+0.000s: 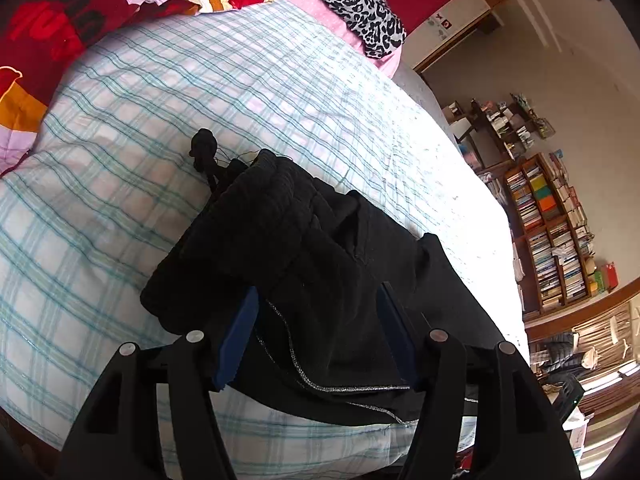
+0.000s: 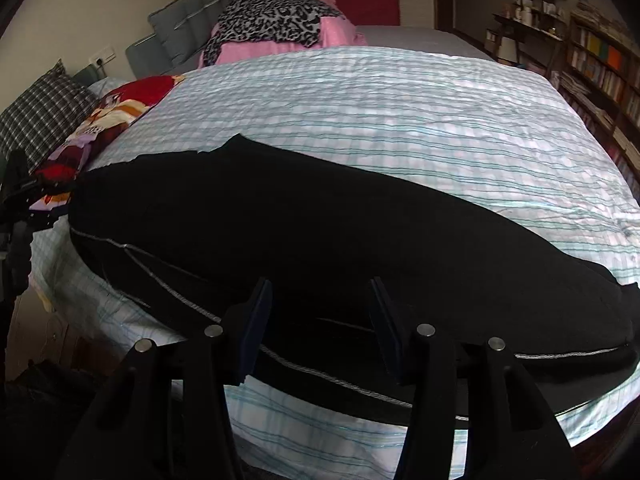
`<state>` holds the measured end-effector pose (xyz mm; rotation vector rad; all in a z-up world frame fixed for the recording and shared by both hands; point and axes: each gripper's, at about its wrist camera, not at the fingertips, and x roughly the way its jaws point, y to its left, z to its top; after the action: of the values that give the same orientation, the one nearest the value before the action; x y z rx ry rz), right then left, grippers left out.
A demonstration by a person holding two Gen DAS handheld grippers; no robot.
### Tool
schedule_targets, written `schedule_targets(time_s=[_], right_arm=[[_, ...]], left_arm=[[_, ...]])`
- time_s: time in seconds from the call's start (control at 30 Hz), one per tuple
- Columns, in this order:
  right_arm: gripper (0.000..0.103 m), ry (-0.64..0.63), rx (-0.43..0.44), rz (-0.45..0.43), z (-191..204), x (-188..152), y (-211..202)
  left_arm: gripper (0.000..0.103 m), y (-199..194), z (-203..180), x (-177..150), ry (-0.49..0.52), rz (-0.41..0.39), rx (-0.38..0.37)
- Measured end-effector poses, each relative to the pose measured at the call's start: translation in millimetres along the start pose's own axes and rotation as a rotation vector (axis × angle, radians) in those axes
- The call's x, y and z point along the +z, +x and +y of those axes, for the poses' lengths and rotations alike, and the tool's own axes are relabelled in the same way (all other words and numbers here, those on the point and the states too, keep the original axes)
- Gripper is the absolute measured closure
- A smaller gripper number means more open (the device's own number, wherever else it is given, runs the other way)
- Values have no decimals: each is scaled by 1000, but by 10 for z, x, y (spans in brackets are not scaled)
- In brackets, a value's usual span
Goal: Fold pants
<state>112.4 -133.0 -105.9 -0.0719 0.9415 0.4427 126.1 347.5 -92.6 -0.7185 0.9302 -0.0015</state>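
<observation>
Black pants lie lengthwise along the near bed edge, long axis left to right across the frame's centre. Left gripper, open, straddles the bunched waistband; right gripper, open, straddles the legs mid-length. Beneath: plaid sheet; bookshelf at right.

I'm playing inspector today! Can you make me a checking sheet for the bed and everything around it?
Surface: bed with a pale blue checked cotton sheet, wrinkled.
Job's things: black fabric pants with silver side stripes, stretched along the near bed edge; ribbed waistband bunched up in the left wrist view.
Clutter: red patterned quilt, leopard-print cloth on a pink pillow, dark checked cushion.
Grippers: left gripper open over the waistband end; right gripper open over a leg.
Cables: nothing seen.
Surroundings: wooden bookshelf full of books, red wall.
</observation>
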Motion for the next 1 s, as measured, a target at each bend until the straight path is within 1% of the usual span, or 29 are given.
schedule_targets(time_s=[0.1, 0.2, 0.27, 0.3, 0.33, 0.37, 0.43, 0.47, 0.5, 0.53, 0.57, 0.6, 0.7, 0.8, 0.83, 0.9, 1.0], right_arm=[[52, -100, 70, 32, 342, -40, 109], [52, -184, 108, 59, 593, -66, 223], [52, -234, 123, 81, 722, -86, 308], [52, -261, 125, 92, 781, -96, 350], [52, -287, 121, 100, 823, -105, 390], [52, -312, 107, 106, 870, -119, 428], [52, -339, 79, 116, 913, -134, 507], [52, -338, 67, 122, 911, -155, 531], [63, -327, 63, 127, 895, -152, 547], [74, -315, 65, 127, 879, -148, 549], [89, -303, 59, 125, 868, -136, 550], [95, -287, 56, 122, 841, -121, 537], [102, -227, 80, 95, 717, -110, 411], [103, -194, 54, 71, 586, -97, 245], [103, -190, 45, 73, 542, -112, 208], [103, -179, 27, 87, 422, -155, 194], [103, -136, 29, 136, 325, -229, 276]], left_arm=[[42, 27, 1, 19, -1, -1, -10], [42, 13, 32, 7, -11, -5, -22], [44, 6, 52, -2, -19, -10, -31], [48, 2, 58, -7, -22, -11, -28], [68, 1, 62, -15, -20, -12, -18], [78, 9, 66, -19, -18, -7, -5], [87, 11, 85, -37, -25, -1, -16], [89, 5, 82, -48, -21, -3, -15], [91, -1, 78, -56, -16, -5, -17], [92, -13, 68, -66, -11, -7, -16], [92, -32, 58, -77, -5, -11, -13], [92, -57, 46, -87, 1, -14, -11], [93, -148, 20, -111, 28, -24, 3], [94, -238, 21, -150, 47, -24, 14], [99, -267, 25, -174, 54, -25, 17], [100, -309, 37, -216, 65, -26, 30], [100, -305, 96, -269, 66, -24, 74]])
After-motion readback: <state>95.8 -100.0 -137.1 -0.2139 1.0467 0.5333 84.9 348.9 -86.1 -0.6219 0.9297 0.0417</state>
